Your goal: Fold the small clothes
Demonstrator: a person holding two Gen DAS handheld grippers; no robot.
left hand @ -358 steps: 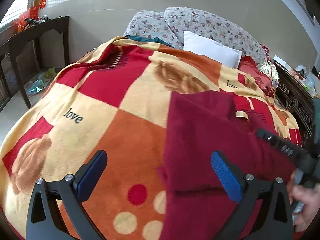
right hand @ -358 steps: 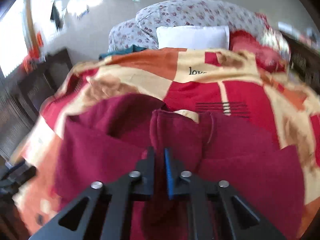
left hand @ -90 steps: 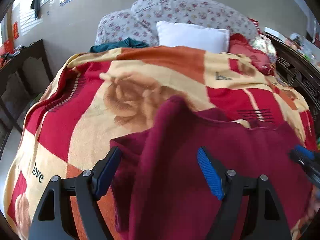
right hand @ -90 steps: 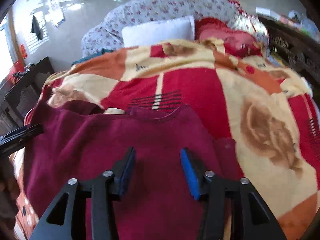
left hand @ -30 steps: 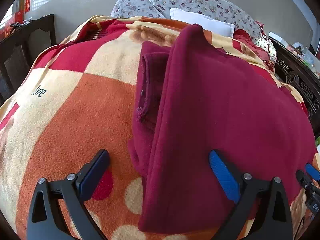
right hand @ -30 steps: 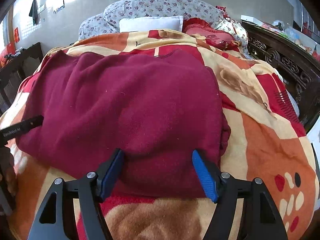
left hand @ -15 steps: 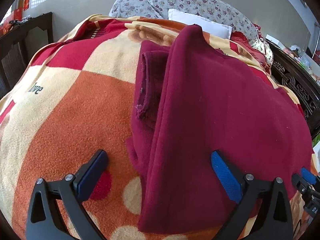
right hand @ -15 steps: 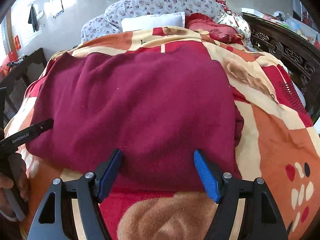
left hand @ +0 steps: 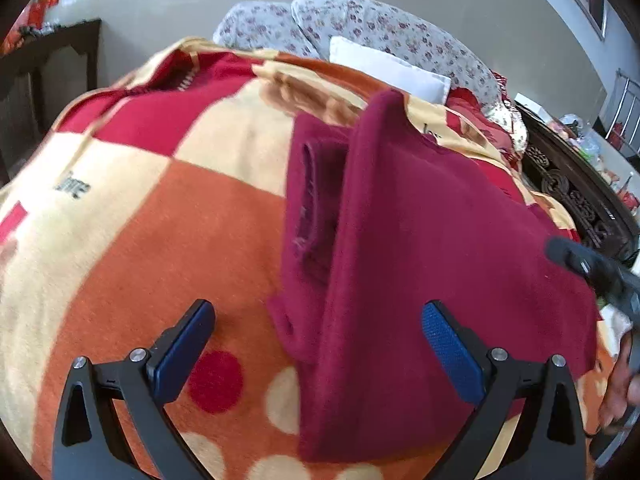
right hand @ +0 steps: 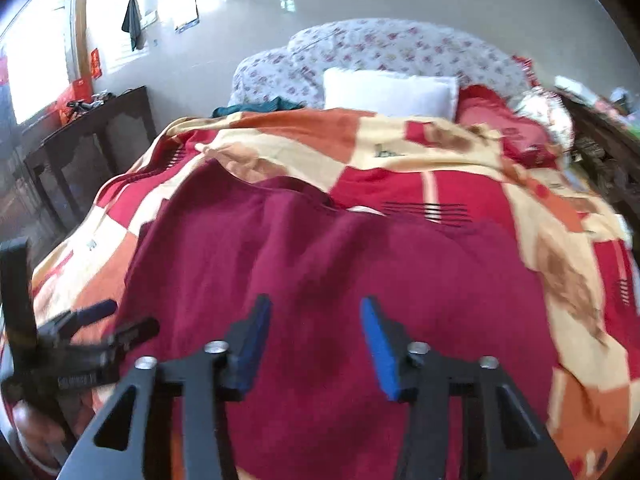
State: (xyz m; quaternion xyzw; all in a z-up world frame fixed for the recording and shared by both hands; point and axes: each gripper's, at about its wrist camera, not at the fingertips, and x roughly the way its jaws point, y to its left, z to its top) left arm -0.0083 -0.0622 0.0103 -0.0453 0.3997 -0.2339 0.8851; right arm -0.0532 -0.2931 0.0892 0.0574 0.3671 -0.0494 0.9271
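1. The garment [left hand: 432, 216], maroon, lies on the blanket [left hand: 168, 232], with one side folded over toward the centre.
2. The left gripper [left hand: 316, 344] has its jaws spread wide; they straddle the garment's near left edge without pressing on it.
3. The right gripper [right hand: 316, 340] has just been narrowing its jaws; a gap remains. The blurred view suggests no cloth is pinched.

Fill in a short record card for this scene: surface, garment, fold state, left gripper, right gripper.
surface: blanket on a bed
garment: maroon top, lying flat
fold state: sleeve tucked under left edge
left gripper: open, astride the top's left edge
right gripper: open, jaws have just been closing, over the top, not pinching it
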